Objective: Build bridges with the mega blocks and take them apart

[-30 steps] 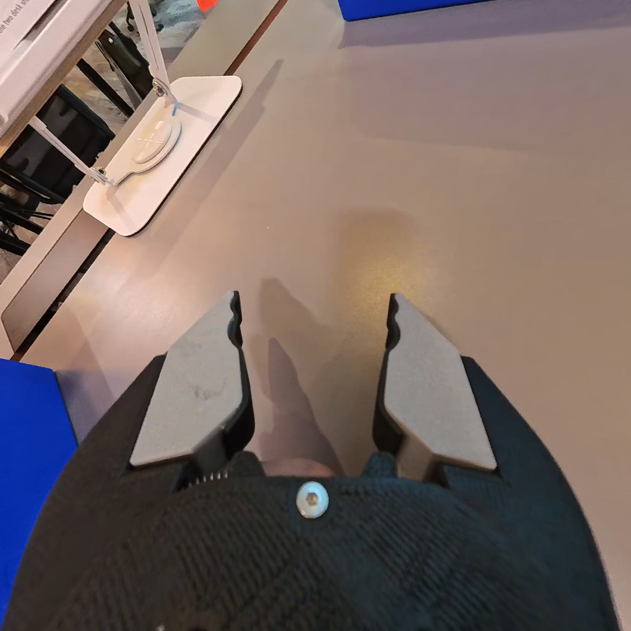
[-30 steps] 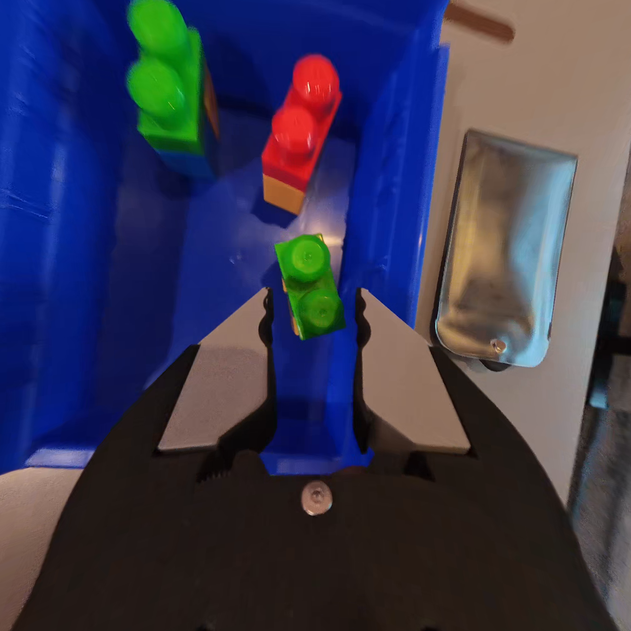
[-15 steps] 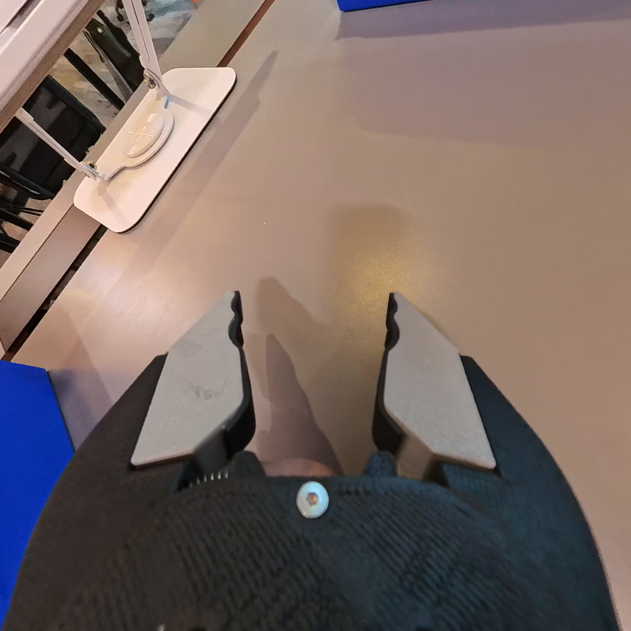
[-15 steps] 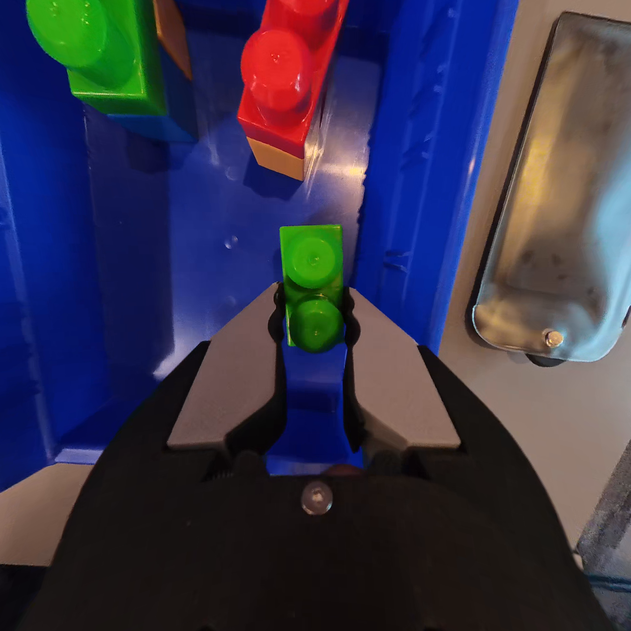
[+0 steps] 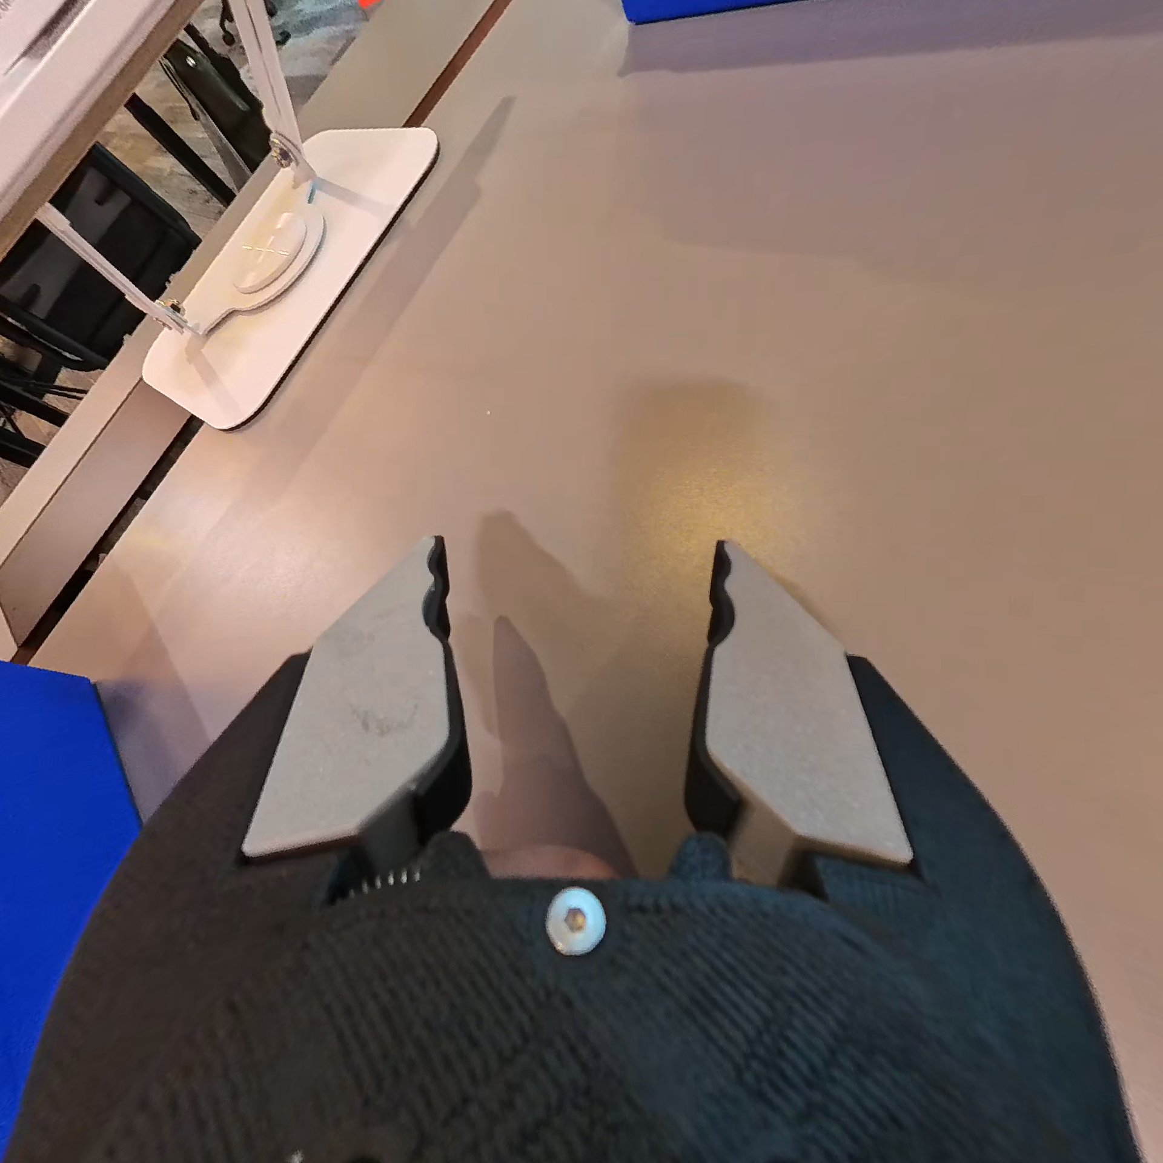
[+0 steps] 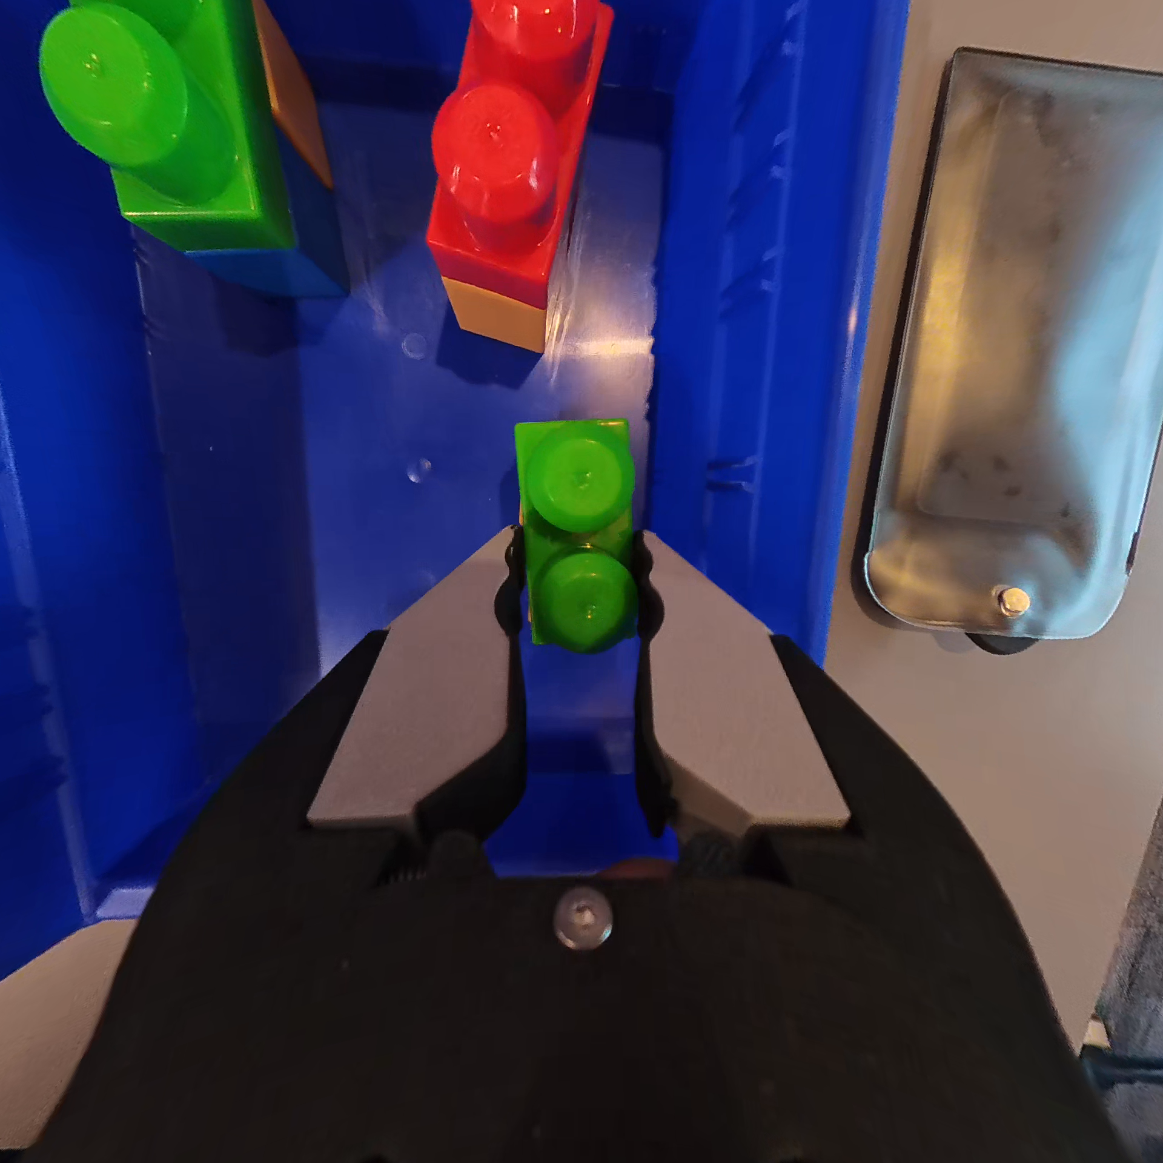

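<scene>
Two wrist-camera views look down along two-finger grippers over a grey-brown table [image 5: 818, 314].

In the right wrist view, the right gripper [image 6: 579, 566] reaches down into a blue plastic bin [image 6: 742, 314]. Its jaws are pinching a small green two-stud block [image 6: 576, 503] from both sides, with the grey fingertips [image 6: 484, 566] pressed against the near half of the block. The block's far stud sticks out beyond the fingertips. It sits near the bin's right wall; whether it rests on the bin floor or is lifted cannot be told.

Farther in the bin stand two more stacks. At the far left is a green block on a blue block [image 6: 189, 145], with an orange face showing behind it. In the far middle, close to the right wall, is a red block on an orange block [image 6: 516, 170]. These two stacks are apart from each other and from the held block.

Outside the bin, on the table to its right, lies a shiny metal plate [image 6: 1019, 352] with rounded corners.

In the left wrist view, the left gripper [image 5: 579, 566] hangs above bare table with its jaws spread wide and nothing between them. A white flat lamp base [image 5: 302, 270] sits at the far left edge of the table. A blue bin edge [image 5: 44, 818] shows at the near left.
</scene>
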A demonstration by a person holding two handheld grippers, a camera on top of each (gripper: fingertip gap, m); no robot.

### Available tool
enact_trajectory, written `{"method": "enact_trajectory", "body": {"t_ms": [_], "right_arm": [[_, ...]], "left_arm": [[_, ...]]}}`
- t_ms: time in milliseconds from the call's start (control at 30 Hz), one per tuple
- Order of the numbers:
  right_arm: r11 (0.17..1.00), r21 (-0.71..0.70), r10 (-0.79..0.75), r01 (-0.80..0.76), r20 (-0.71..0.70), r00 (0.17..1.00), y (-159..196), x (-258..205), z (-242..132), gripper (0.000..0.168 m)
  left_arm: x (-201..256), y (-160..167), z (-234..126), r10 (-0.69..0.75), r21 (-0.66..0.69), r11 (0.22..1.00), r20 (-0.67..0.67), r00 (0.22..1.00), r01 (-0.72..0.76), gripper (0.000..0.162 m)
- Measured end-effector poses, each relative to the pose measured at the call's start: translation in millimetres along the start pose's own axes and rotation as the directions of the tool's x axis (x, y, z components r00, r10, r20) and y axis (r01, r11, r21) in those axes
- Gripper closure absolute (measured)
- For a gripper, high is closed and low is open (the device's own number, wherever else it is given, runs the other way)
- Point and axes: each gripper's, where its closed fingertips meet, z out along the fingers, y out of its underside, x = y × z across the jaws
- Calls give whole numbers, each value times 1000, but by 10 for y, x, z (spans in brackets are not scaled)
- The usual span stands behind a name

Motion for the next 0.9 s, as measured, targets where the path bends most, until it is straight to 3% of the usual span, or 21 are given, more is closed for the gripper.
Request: {"method": "enact_trajectory", "body": {"t_ms": [133, 300, 400, 567, 633, 767, 900], "right_arm": [[999, 33, -6, 5, 33, 999, -46, 34, -105, 116], [989, 140, -62, 53, 64, 996, -252, -100, -495, 108], [946, 315, -122, 74, 135, 983, -510, -476, -879, 107], [705, 707, -358, 63, 277, 892, -810, -1759, -1763, 107], [604, 795, -461, 61, 286, 840, -764, -2319, -1906, 110], [567, 816, -547, 114, 269, 793, -674, -3126, -1488, 111], [526, 839, -542, 140, 204, 815, -752, -3438, -938, 110]], "left_arm": [[-20, -4, -11, -24, 8, 1000, -5, 1000, 24, 80], [-29, 22, -8, -39, -4, 999, -14, 999, 39, 79], [-26, 27, -3, -32, -9, 999, -11, 999, 32, 79], [-27, 34, 0, -27, -14, 1000, -6, 1000, 27, 79], [-36, 37, -4, -33, -13, 999, -4, 999, 33, 79], [-70, 37, -14, -55, -7, 998, 1, 998, 55, 78], [-95, 26, -33, -64, 6, 998, 11, 998, 64, 78]]}}
